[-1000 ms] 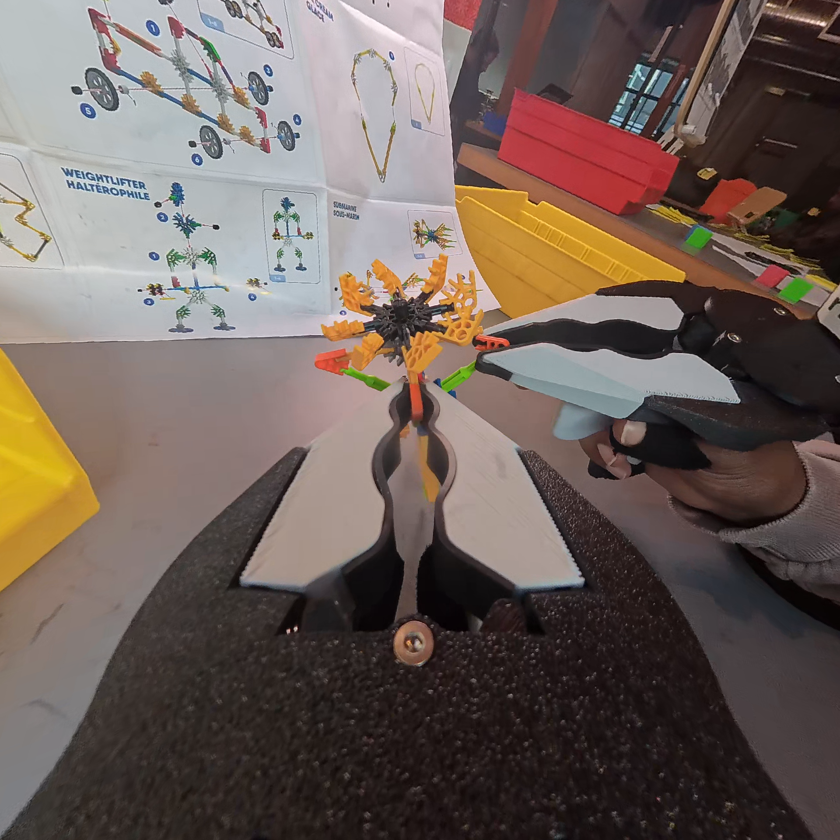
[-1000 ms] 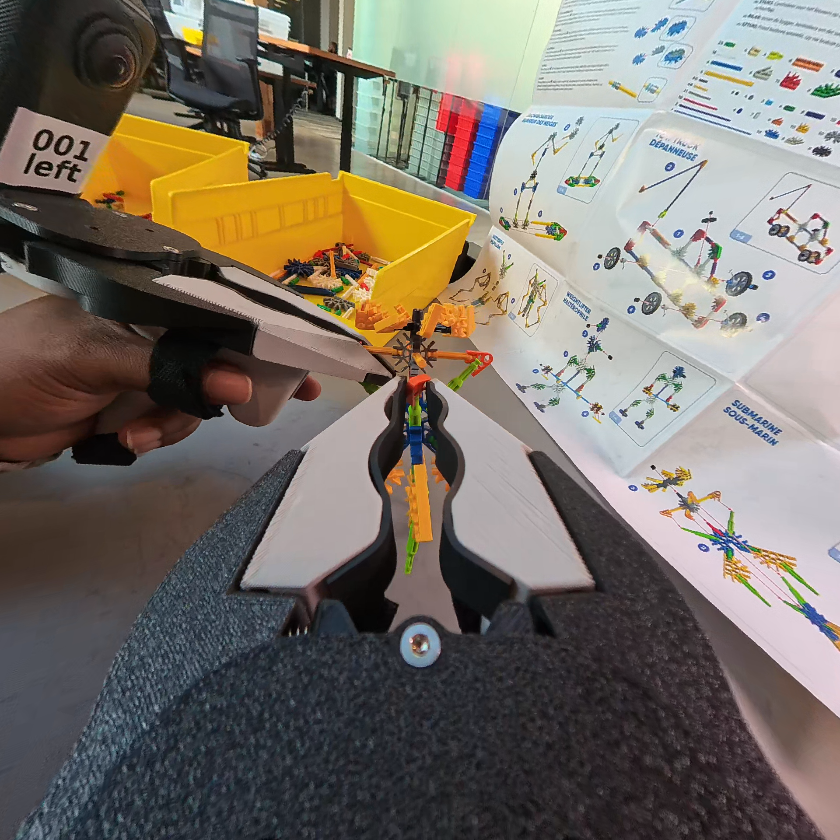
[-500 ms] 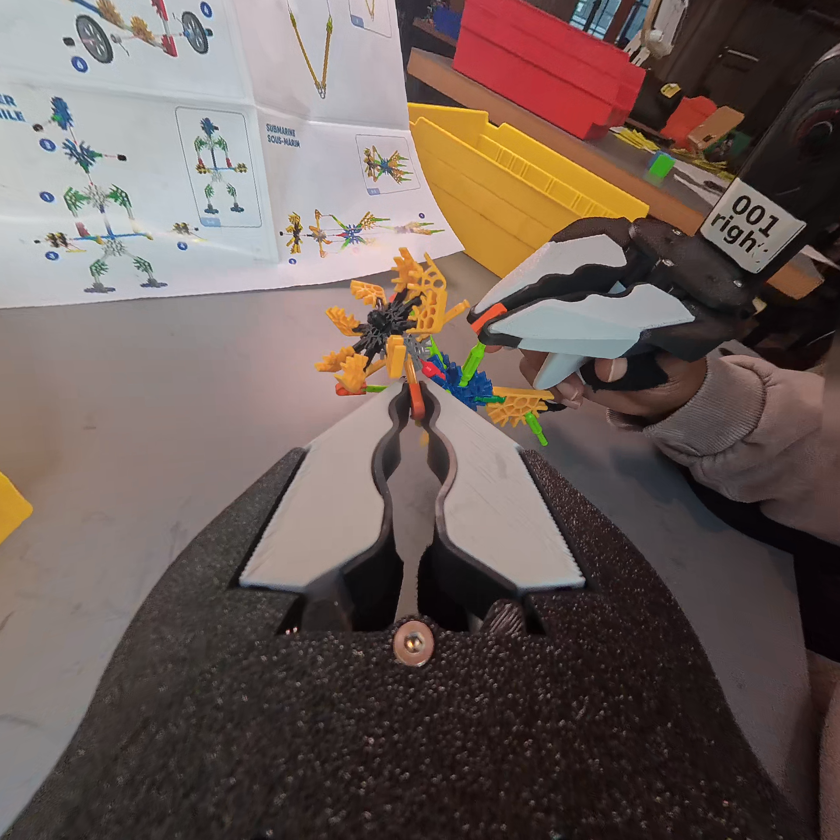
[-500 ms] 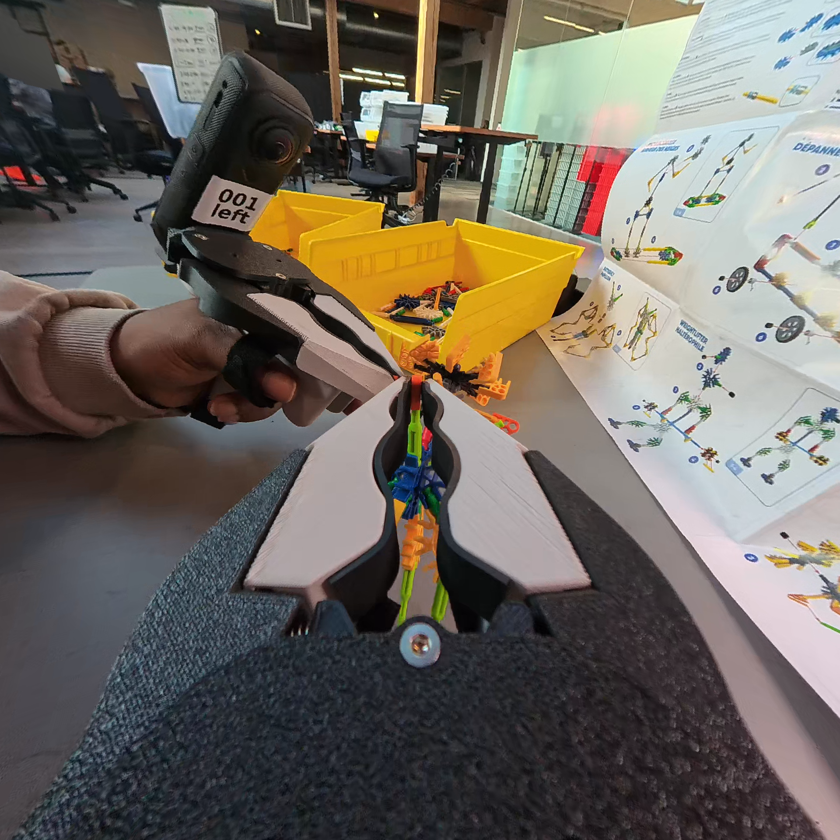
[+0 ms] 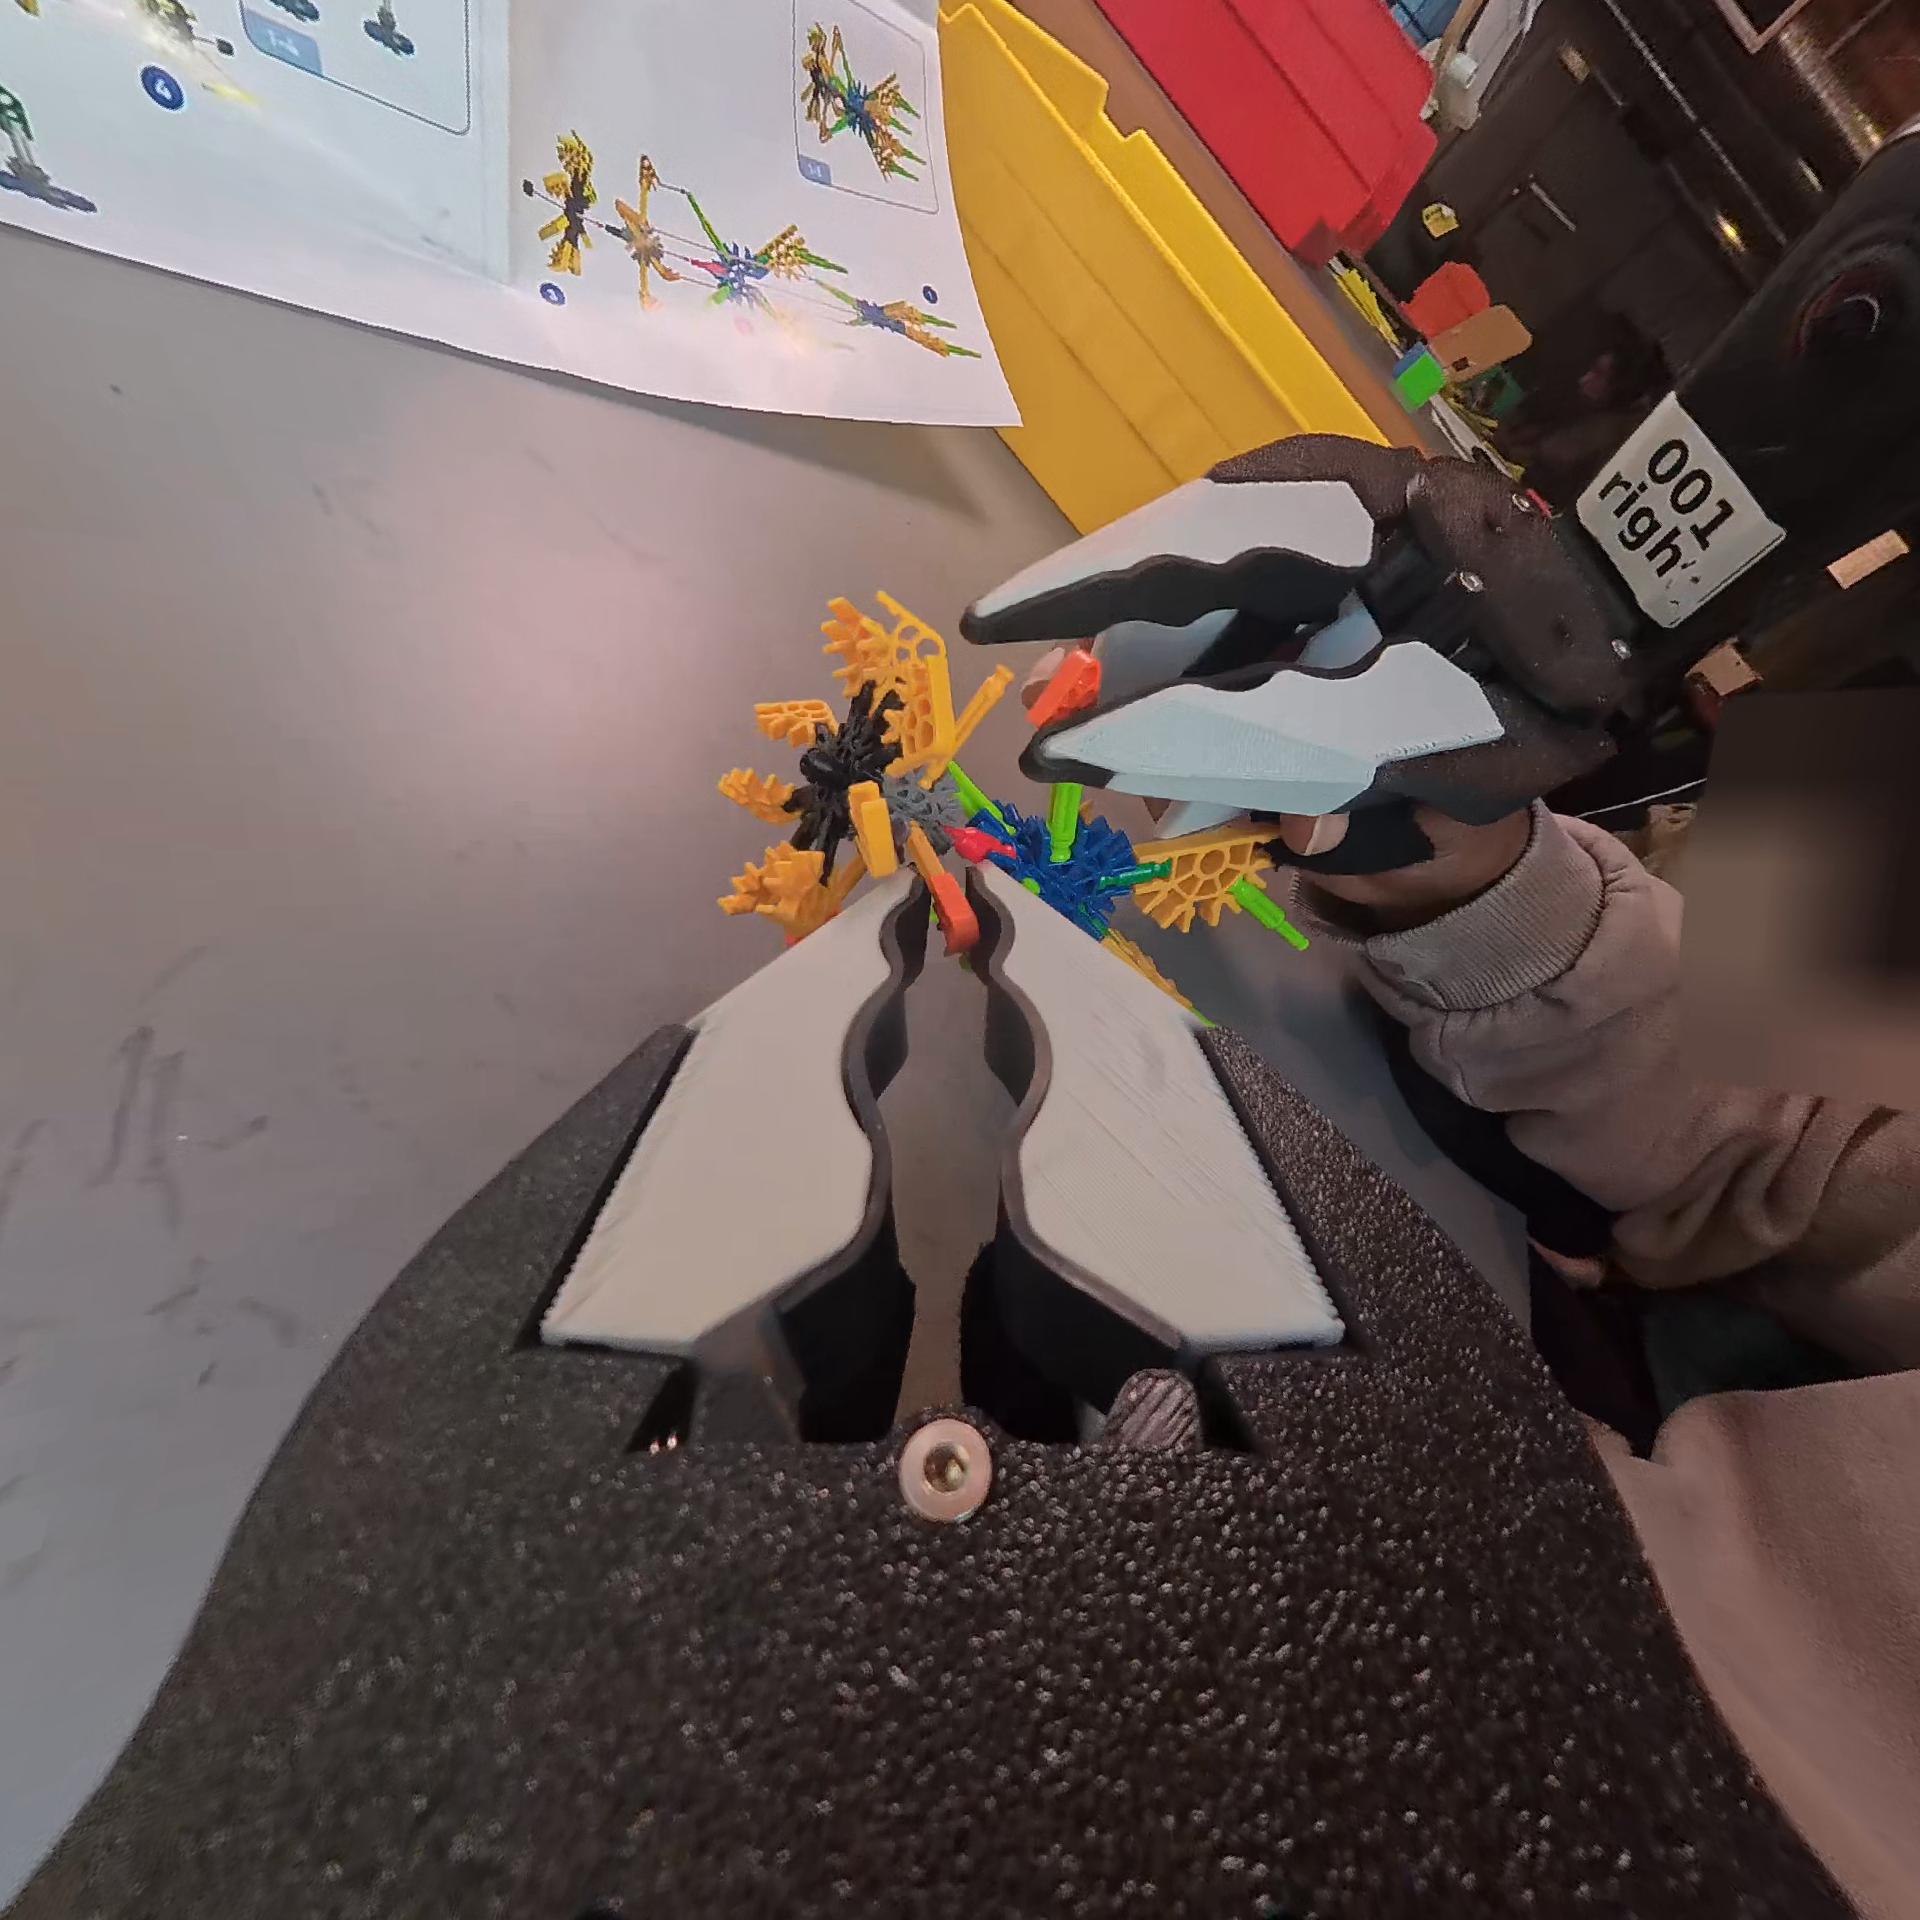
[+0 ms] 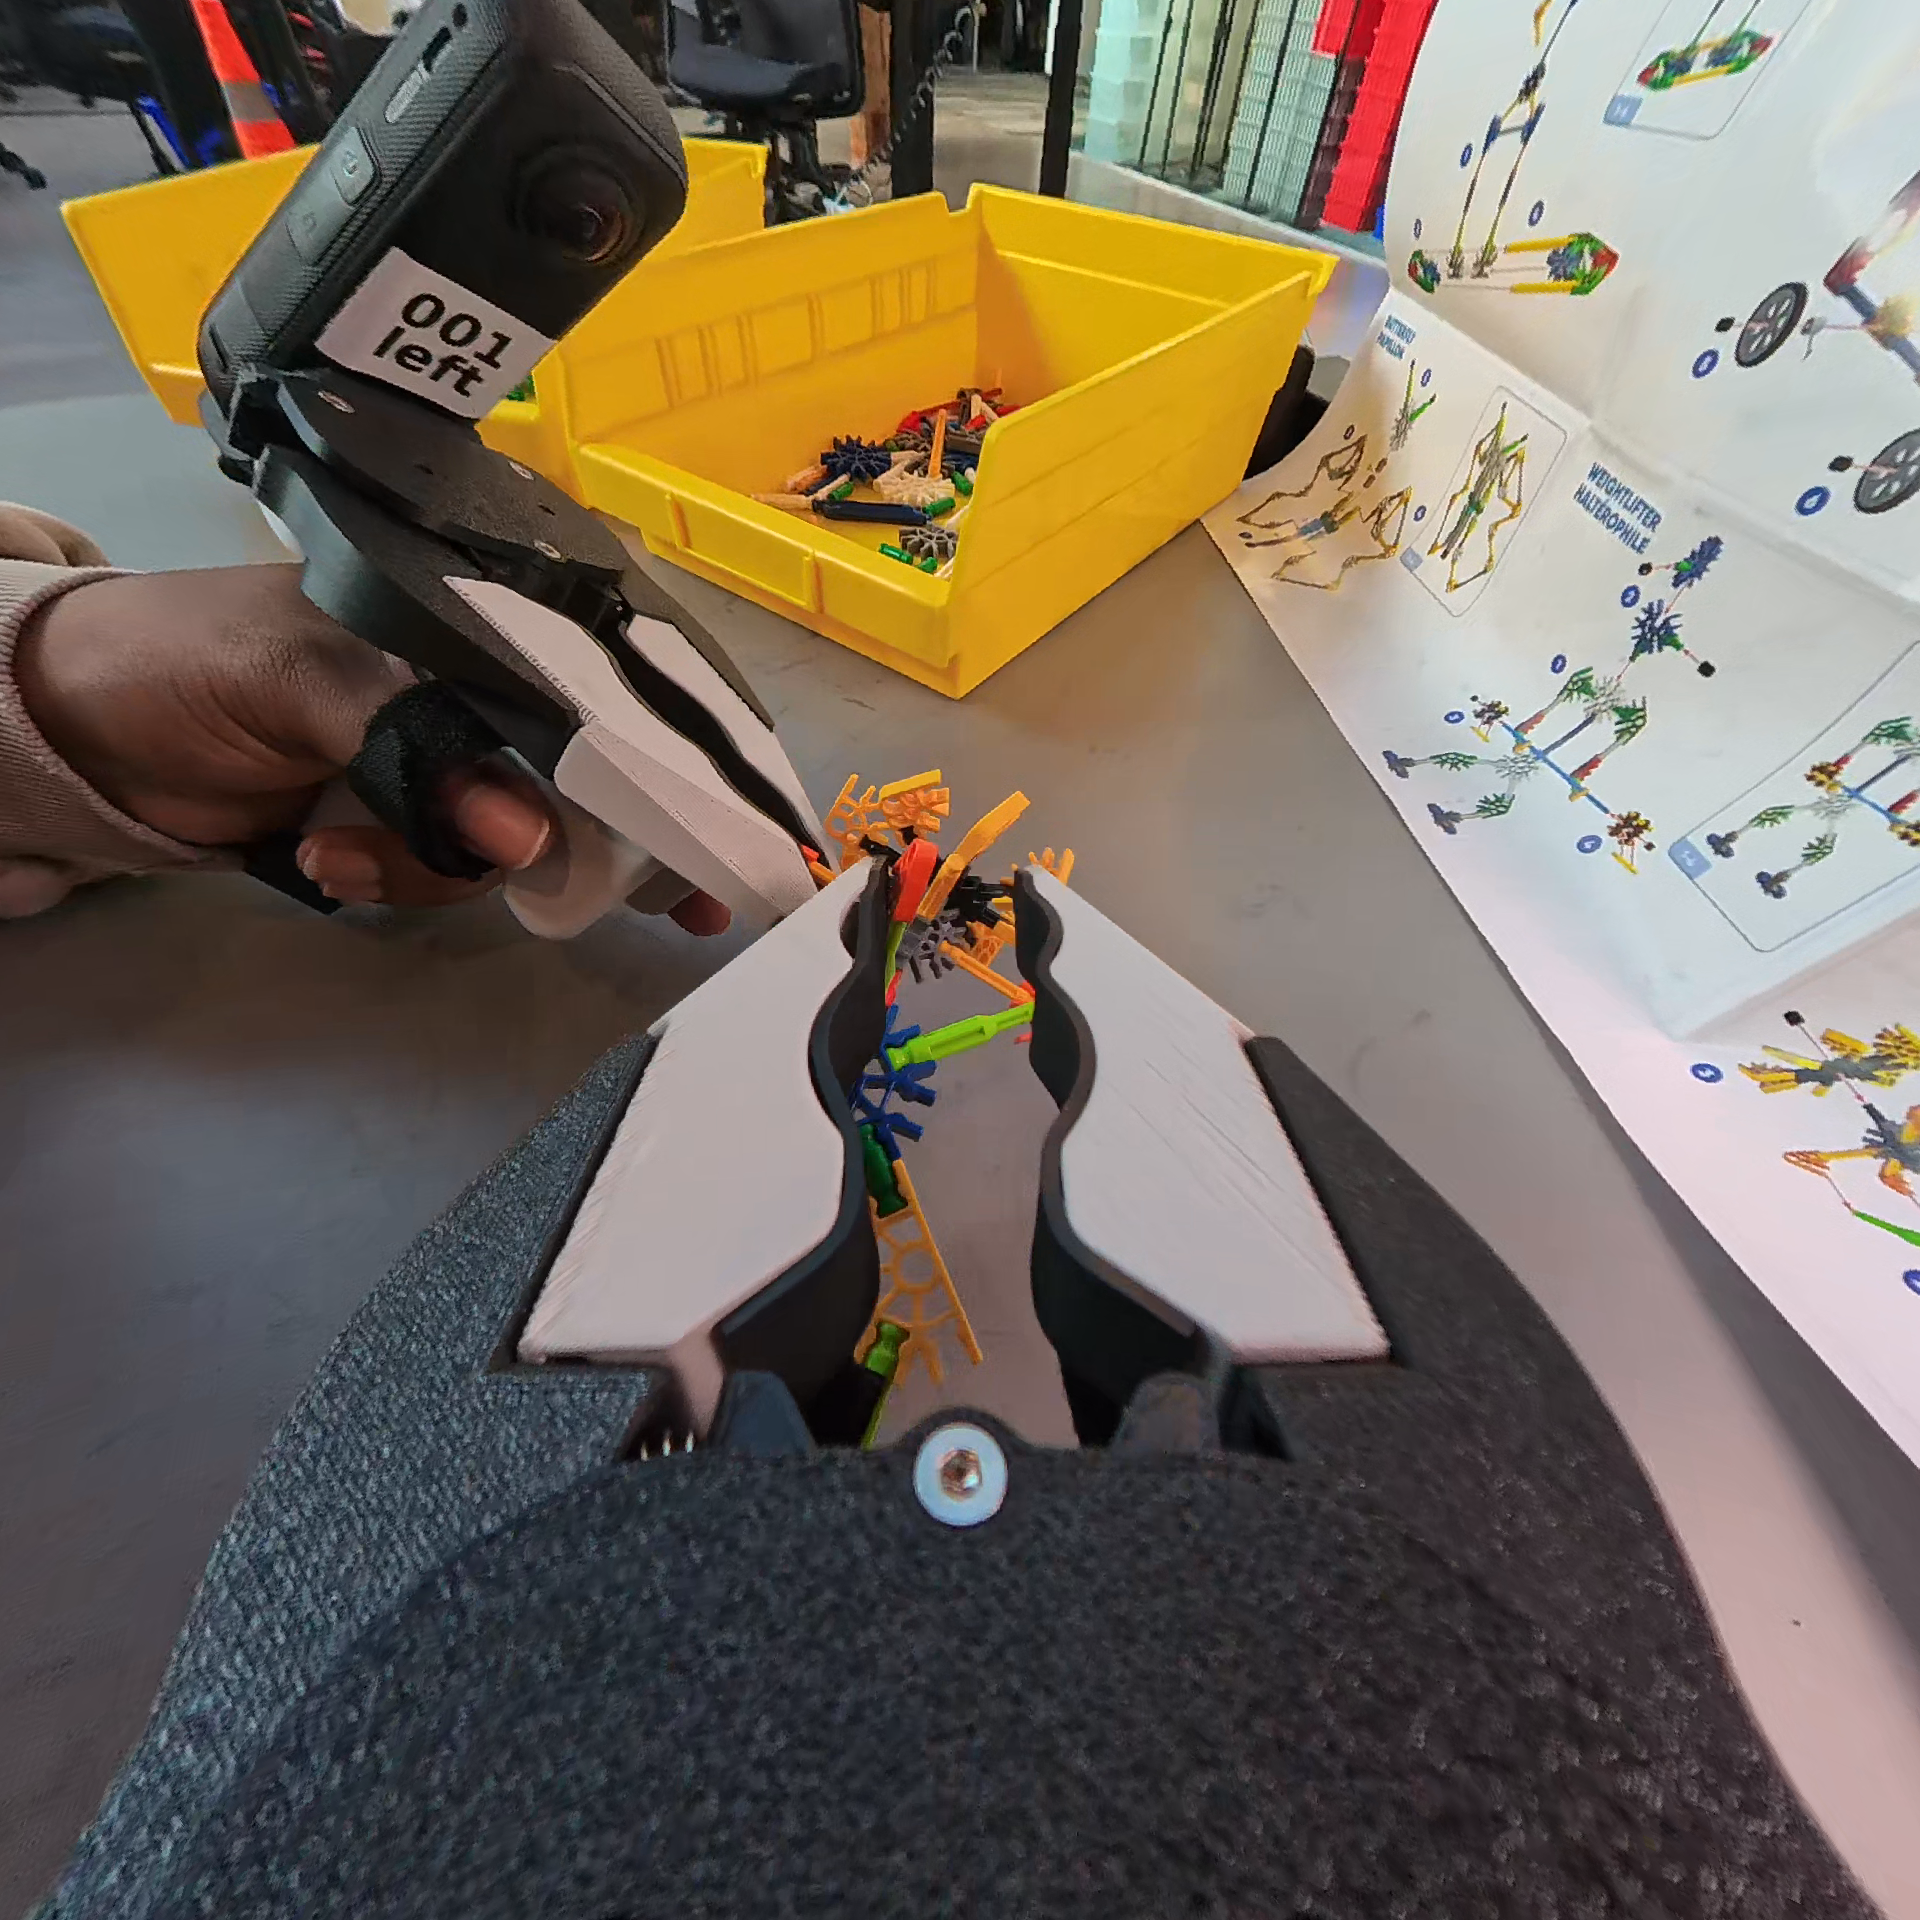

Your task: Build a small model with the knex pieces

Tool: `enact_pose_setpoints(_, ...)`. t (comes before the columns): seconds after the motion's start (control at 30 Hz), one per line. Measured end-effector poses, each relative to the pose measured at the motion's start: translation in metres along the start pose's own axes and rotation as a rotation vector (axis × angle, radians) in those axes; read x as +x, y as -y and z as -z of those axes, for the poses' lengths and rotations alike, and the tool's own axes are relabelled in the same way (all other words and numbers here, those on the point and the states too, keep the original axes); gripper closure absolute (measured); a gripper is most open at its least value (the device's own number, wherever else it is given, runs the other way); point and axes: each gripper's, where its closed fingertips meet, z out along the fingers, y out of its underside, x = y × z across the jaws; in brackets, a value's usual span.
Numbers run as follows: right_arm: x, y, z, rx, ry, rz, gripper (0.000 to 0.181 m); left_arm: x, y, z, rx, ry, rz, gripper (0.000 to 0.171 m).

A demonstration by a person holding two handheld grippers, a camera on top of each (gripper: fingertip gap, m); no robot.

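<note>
On the grey tabletop, a small model built of orange, black, blue and green plastic rods and snowflake-shaped connectors serves as the landmark; it lies between the two tools.

Left of the model in the right wrist view, a hand holds the left gripper, black-bodied with pale grey fingers. Its tips are pressed nearly together, pinching an orange rod end at the model's near side. A black camera block with a white label sits on top of that tool.

The model's orange fan pieces and black hub point away from the left gripper; its blue connector and green rods trail toward the other tool.

Right of the model in the left wrist view, the right gripper has its fingers spread apart. Parts of the model lie in the gap, one orange piece close between the tips, but neither finger clamps it.

Behind the model stands a yellow plastic bin with loose building pieces, and to the model's right a white printed instruction sheet leans upright, its lower edge on the table.
</note>
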Motion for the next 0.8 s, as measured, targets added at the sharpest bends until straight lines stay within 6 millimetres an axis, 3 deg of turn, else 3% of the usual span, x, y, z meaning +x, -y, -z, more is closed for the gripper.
enact_pose_setpoints(0.1,-0.005,-0.008,0.000,-0.053,0.076,-0.071,0.171,0.002,-0.006,-0.003,-0.029,-0.014,0.001,0.163)
enact_pose_setpoints(0.27,-0.011,-0.019,0.003,-0.103,0.198,-0.148,0.169,0.011,-0.017,-0.001,-0.129,-0.099,-0.011,0.161)
enact_pose_setpoints(0.5,-0.045,-0.018,0.010,-0.124,0.479,-0.239,0.170,0.021,-0.032,0.028,-0.323,-0.294,-0.014,0.158)
enact_pose_setpoints(0.7,-0.034,-0.018,0.006,-0.129,0.429,-0.393,0.168,0.012,-0.025,0.019,-0.248,-0.252,0.058,0.158)
enact_pose_setpoints(0.8,-0.029,-0.025,0.009,-0.189,0.373,-0.432,0.170,0.000,-0.022,0.012,-0.212,-0.153,0.074,0.159)
